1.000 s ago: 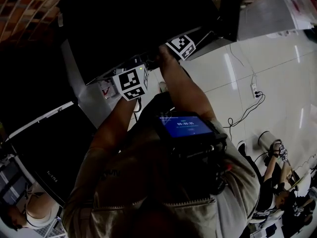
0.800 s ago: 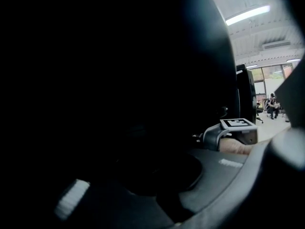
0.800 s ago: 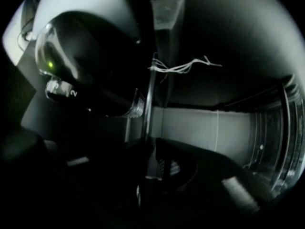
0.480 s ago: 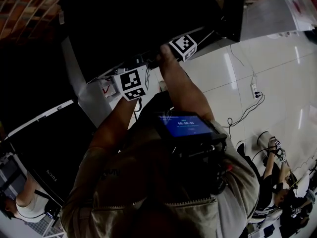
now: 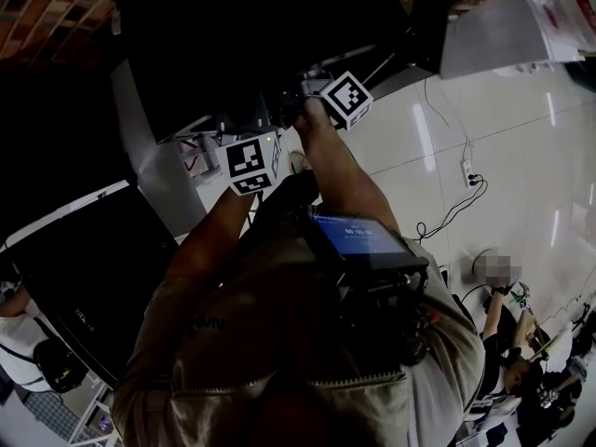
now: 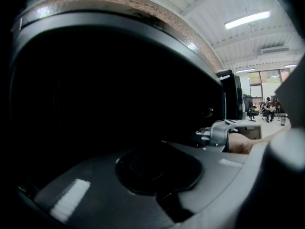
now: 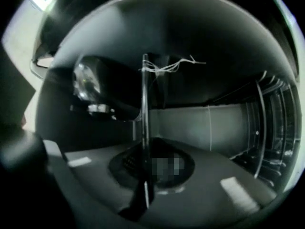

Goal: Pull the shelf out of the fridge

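Right gripper (image 7: pixel 147 173): jaws clamped on thin shelf (image 7: pixel 144 99) edge.
Left gripper (image 6: pixel 161 174): jaws together, nothing visible between.
Fridge (image 5: pixel 242 35): dark, just beyond both.

What I'm wearing and carrying, seen from above.
Khaki zip vest (image 5: pixel 279 371), dark chest unit (image 5: pixel 377 287) with blue-lit screen (image 5: pixel 358 236); left marker cube (image 5: pixel 250 164) and right marker cube (image 5: pixel 346 98), white with black squares.
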Action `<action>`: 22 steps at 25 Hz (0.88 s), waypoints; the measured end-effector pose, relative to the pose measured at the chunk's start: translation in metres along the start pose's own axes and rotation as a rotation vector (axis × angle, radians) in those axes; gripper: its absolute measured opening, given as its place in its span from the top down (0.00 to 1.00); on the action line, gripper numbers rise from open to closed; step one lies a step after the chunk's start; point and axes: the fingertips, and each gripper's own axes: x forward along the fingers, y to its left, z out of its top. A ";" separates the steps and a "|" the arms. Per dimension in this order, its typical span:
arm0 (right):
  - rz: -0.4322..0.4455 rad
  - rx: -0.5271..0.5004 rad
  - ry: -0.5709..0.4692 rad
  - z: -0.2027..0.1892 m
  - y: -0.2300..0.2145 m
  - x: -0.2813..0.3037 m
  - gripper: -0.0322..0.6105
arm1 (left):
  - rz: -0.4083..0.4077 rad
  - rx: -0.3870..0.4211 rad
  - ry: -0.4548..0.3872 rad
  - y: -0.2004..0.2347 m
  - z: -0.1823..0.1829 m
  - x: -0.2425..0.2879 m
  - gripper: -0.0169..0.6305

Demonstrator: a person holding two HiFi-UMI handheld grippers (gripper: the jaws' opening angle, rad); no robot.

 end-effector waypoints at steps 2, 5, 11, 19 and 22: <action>-0.010 -0.005 0.001 -0.001 -0.009 -0.004 0.93 | -0.007 -0.006 -0.005 0.001 -0.006 -0.001 0.96; -0.015 -0.007 0.009 0.000 -0.009 -0.015 0.93 | -0.012 -0.011 -0.009 -0.005 -0.006 -0.011 0.97; -0.018 -0.005 0.023 -0.002 -0.004 -0.033 0.93 | -0.026 -0.016 -0.008 -0.014 -0.010 -0.037 0.97; -0.034 0.032 0.056 -0.001 0.010 -0.090 0.93 | -0.017 -0.037 -0.038 -0.031 0.002 -0.087 0.97; -0.042 0.033 0.077 0.002 0.019 -0.118 0.93 | 0.005 -0.043 -0.054 -0.042 0.009 -0.107 0.97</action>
